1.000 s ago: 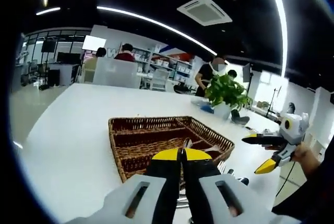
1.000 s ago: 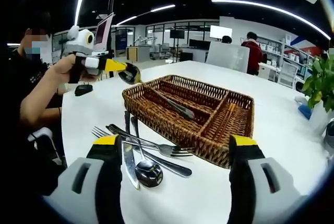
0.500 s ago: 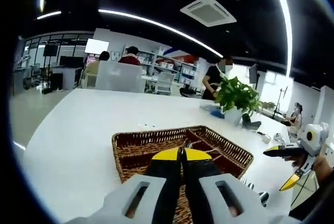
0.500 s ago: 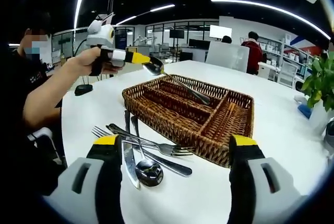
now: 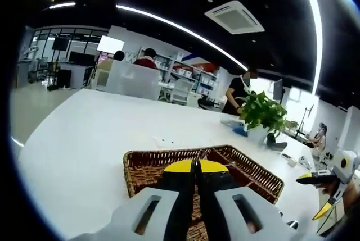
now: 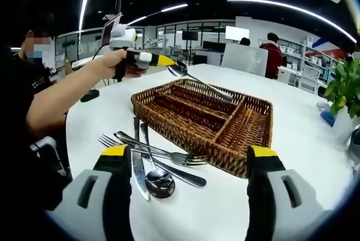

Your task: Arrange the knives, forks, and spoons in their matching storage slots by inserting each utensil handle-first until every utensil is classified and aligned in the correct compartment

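- Left gripper (image 6: pixel 169 61) was held up over the far corner of the wicker tray (image 6: pixel 169 118), arm stretched out from the person at the left; its yellow tips were clamped on a spoon (image 6: pixel 199 82) by the bowl, handle slanting down toward the tray.
- In the left gripper view, the jaws met tip to tip and hid the spoon.
- Right gripper (image 6: pixel 191 159) hovered low over the white table (image 6: pixel 315 157), jaws spread wide, nothing between them.
- Loose pile just beside the tray's near wall: one fork (image 6: pixel 147 150), one spoon (image 6: pixel 155 180), at least two knives (image 6: pixel 138 171); overlap made the exact count unclear.
- Tray compartments looked bare; the far ones were hard to make out.
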A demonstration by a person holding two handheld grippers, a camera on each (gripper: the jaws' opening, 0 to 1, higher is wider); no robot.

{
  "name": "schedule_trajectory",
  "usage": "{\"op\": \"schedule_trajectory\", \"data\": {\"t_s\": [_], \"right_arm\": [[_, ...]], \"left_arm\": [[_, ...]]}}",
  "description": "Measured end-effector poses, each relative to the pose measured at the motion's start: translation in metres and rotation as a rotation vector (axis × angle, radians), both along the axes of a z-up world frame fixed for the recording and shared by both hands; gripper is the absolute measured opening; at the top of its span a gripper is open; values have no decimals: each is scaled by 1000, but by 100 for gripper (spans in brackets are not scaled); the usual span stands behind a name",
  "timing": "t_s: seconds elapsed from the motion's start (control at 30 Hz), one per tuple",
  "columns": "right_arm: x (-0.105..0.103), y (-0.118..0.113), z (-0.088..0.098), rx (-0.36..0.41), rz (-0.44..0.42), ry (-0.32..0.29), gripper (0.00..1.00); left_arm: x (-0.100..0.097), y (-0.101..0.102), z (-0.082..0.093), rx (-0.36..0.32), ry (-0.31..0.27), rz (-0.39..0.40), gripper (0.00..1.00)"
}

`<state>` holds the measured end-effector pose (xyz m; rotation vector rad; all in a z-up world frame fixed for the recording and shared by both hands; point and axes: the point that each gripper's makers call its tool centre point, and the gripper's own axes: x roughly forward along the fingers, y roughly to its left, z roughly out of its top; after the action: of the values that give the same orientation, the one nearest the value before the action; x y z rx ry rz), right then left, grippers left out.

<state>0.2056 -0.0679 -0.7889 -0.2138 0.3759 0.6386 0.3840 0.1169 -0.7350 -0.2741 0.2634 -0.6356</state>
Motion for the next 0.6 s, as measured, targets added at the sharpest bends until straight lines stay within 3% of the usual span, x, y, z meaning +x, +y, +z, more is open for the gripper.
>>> {"op": "schedule_trajectory", "data": {"t_s": [0.17,0.33,0.6], "right_arm": [[0,-1,-2,-11,-4,3,86],[-2,-3,-1,-13,-6,1,86],[-5,-6,-4,-14,-17,6,86]], "left_arm": [[19,0,-5,-2,16,18,0],[41,0,-20,-3,69,33,0],[63,2,-39,17,104,68,0]]}}
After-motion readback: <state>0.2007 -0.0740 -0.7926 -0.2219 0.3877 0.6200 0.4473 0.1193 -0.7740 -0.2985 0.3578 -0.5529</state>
